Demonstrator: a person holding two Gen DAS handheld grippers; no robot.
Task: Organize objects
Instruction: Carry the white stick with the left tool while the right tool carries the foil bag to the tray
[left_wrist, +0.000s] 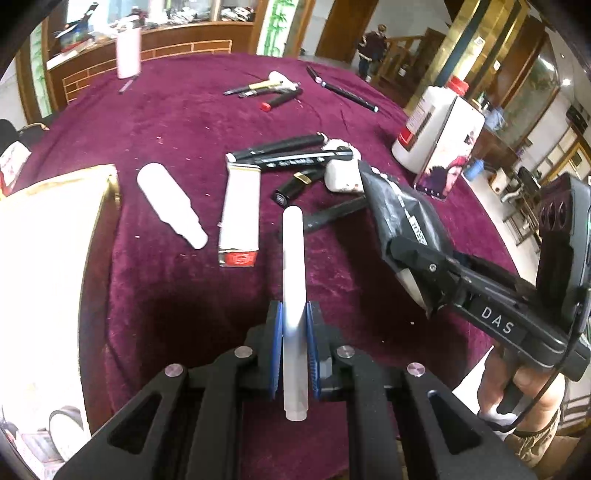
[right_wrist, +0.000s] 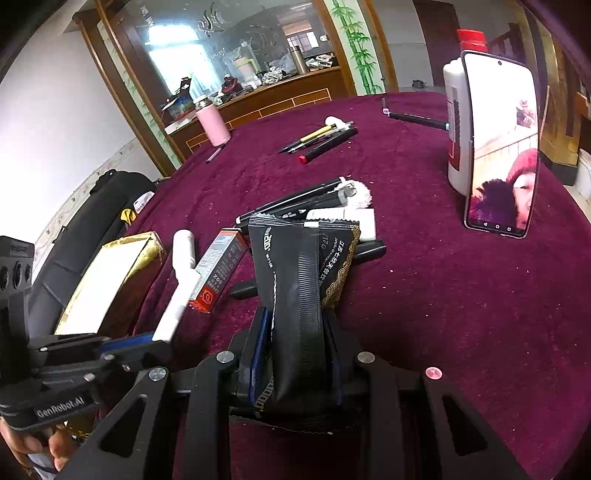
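left gripper (left_wrist: 294, 332) pinches white tube (left_wrist: 293, 254), pointing to 12 o'clock | right gripper (right_wrist: 295, 347) squeezes black pouch (right_wrist: 295, 280) | tube stiff, light, slippery: hold middle | pouch soft, crinkly

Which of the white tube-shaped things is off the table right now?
The slim frosted white tube, clamped in the left tool. The fatter white bottle lies flat on the purple cloth.
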